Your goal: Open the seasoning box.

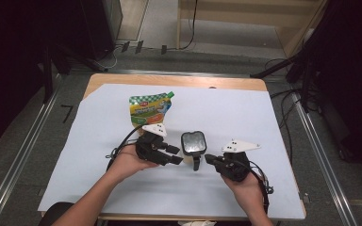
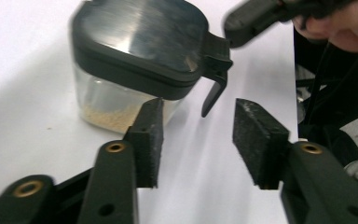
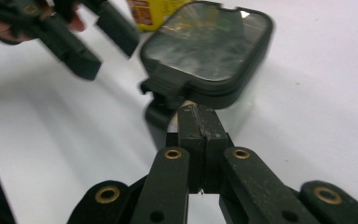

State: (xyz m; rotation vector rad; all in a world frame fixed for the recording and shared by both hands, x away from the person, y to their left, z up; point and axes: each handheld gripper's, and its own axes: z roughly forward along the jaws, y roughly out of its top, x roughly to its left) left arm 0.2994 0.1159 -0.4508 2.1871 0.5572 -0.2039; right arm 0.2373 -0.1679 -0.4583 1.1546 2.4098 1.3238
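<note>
Both my grippers sit near me: left gripper (image 1: 174, 155) released, right gripper (image 1: 208, 158) clenched empty. Between them, the jar (image 1: 193, 142) points its handle (image 1: 196, 163) toward me; a pouch (image 1: 149, 109) lies farther left.

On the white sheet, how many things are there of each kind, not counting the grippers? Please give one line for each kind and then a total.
Clear jar with a dark lid: 1
Green and yellow spouted pouch: 1
Total: 2
</note>
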